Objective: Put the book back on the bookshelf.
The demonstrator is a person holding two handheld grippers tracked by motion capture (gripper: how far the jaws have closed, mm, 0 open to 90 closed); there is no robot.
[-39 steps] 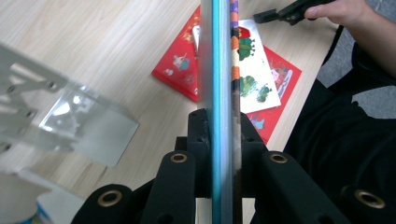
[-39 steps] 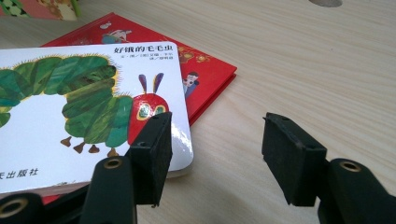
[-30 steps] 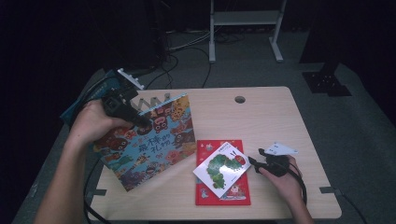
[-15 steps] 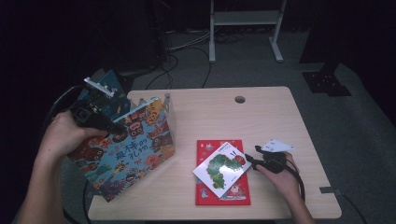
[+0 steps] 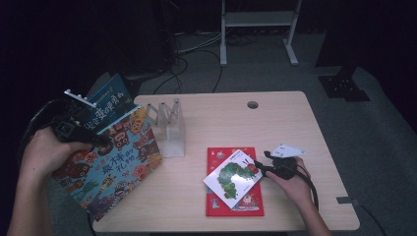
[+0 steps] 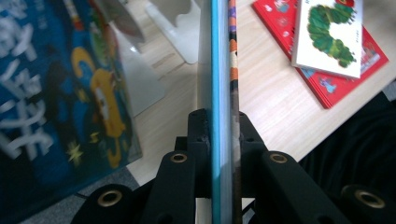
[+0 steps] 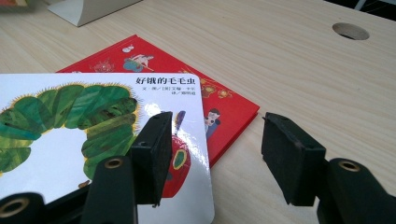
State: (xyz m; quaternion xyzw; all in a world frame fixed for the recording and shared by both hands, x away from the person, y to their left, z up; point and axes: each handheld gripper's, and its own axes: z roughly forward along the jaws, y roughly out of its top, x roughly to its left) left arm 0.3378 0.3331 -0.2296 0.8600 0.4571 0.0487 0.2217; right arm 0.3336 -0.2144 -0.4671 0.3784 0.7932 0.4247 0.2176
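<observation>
While your left gripper clamps the top edge of the large monster picture book, the book stands tilted at the table's left edge, with its near corner hanging out past the tabletop. The left gripper view sees the cover edge-on, pinched tight between the two black jaws, so its artwork cannot be read there. Just behind it on the far left is a dark blue picture book, partly hidden by your gripper and hand. What holds that book up cannot be made out.

A clear zigzag book rack stands just right of the held book. Your right gripper rests low at the near right, its jaws apart with nothing between them. One jaw hovers over the corner of the white caterpillar board book. Whether that jaw touches the cover is hard to tell.

The caterpillar book lies askew on a red book and covers most of its cover. Beyond the table the room is too dark to make out much.
</observation>
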